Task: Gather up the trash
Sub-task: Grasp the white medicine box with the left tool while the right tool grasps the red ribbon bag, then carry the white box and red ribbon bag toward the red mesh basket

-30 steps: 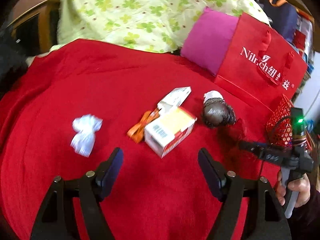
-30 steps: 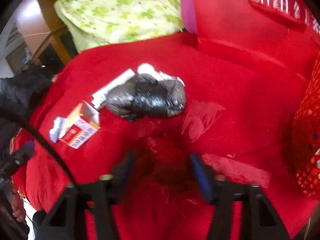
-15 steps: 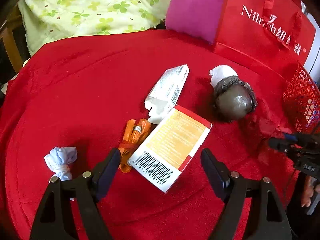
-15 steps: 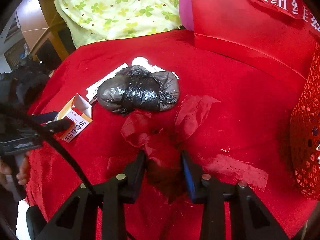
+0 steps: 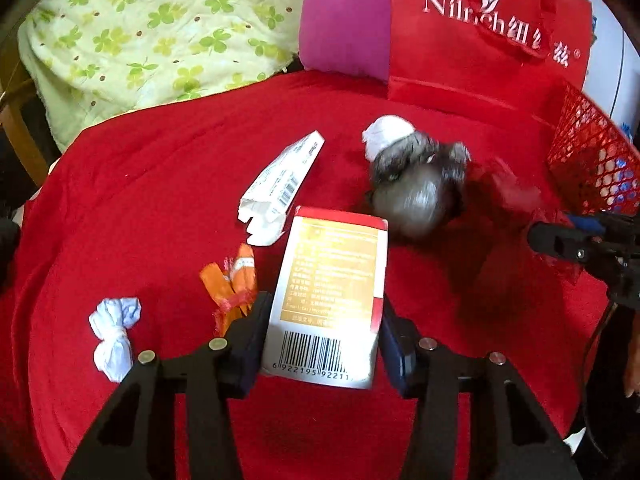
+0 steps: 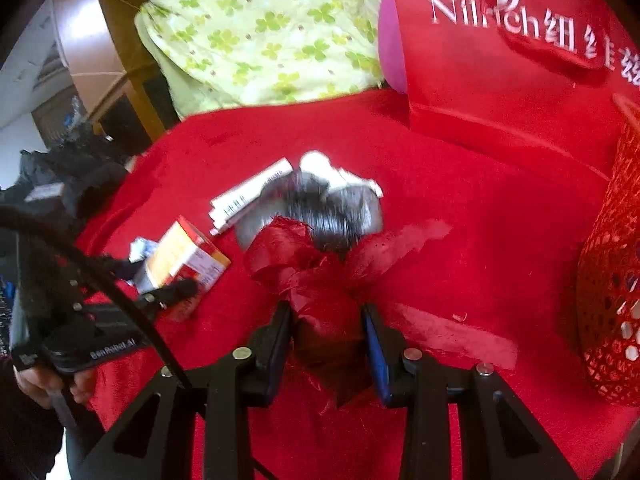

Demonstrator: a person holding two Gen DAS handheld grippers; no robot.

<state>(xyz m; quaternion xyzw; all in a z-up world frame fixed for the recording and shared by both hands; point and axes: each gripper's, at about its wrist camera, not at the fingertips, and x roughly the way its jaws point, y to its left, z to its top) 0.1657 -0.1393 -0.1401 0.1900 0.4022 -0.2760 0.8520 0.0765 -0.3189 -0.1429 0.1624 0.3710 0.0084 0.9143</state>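
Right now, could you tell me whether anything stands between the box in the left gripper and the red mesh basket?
Yes. The grey crumpled bag lies between the box and the red mesh basket, and the right gripper with its red wrapper is also there.

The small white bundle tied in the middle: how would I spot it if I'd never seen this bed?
Start at the red blanket covering the bed, then look toward its near left part. The white bundle lies there alone, left of the orange wrapper. Unlike the flattened white carton farther back, it is soft, crumpled and cinched at the waist.
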